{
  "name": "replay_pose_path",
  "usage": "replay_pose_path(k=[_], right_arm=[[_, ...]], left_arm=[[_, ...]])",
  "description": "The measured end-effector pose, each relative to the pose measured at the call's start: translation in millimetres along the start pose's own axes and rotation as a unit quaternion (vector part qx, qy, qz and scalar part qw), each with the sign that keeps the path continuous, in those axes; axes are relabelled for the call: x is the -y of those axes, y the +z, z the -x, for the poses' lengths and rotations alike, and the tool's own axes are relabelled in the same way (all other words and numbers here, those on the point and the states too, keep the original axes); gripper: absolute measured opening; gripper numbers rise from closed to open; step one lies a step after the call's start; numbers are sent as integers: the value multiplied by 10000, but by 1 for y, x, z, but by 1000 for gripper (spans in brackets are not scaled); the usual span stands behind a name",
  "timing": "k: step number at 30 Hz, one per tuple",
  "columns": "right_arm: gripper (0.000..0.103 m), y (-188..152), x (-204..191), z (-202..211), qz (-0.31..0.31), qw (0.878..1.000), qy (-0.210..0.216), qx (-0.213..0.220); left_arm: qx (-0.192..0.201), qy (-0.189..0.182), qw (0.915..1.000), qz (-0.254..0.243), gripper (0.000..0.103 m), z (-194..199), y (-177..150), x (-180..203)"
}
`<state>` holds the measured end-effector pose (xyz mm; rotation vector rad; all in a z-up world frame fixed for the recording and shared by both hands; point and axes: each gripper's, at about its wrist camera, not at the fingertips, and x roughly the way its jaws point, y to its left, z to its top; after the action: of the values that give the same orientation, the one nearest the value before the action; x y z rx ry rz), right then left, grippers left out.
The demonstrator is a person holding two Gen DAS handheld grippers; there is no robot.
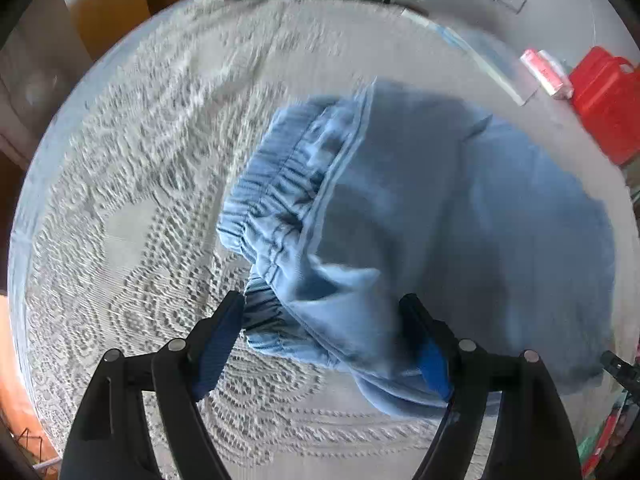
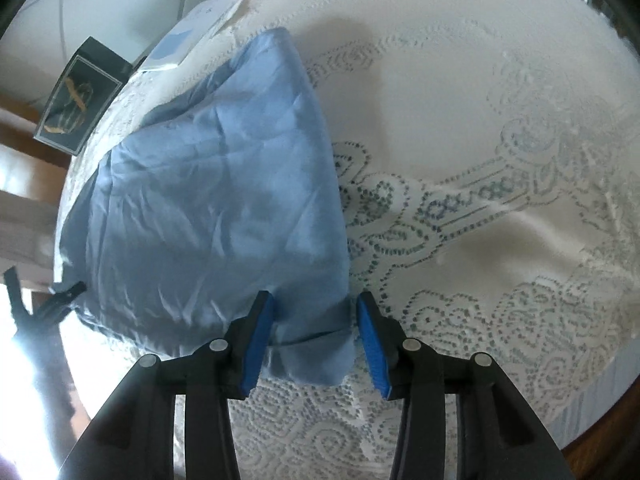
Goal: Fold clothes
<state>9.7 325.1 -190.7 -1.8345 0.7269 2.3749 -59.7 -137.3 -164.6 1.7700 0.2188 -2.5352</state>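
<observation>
Left claw (image 1: 322, 322) has its jaws spread wide with the elastic waistband end of the blue shorts (image 1: 420, 220) sitting between them, not pinched at all. Right claw (image 2: 315, 322) is parted too, a loose corner of the shorts (image 2: 216, 216) lying in the gap without either pad biting it. The shorts are spread on the white lace tablecloth (image 2: 480, 240), with a red container (image 1: 604, 104) past their far edge and a dark framed picture (image 2: 80, 100) beyond them too.
</observation>
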Motion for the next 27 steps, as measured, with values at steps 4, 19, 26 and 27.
replay_pose_path(k=[4, 19, 26, 27], right_arm=[[51, -1, -4, -6, -2, 10000, 6, 50], [76, 5, -11, -10, -97, 9994, 233, -215], [36, 33, -21, 23, 804, 9960, 391, 65], [31, 41, -22, 23, 1044, 9936, 416, 64]], left_arm=[[-80, 65, 9999, -125, 79, -12, -2, 4], [6, -83, 9999, -84, 83, 0, -4, 1], [289, 51, 9990, 327, 83, 28, -27, 58], [295, 55, 9987, 405, 83, 29, -31, 69]])
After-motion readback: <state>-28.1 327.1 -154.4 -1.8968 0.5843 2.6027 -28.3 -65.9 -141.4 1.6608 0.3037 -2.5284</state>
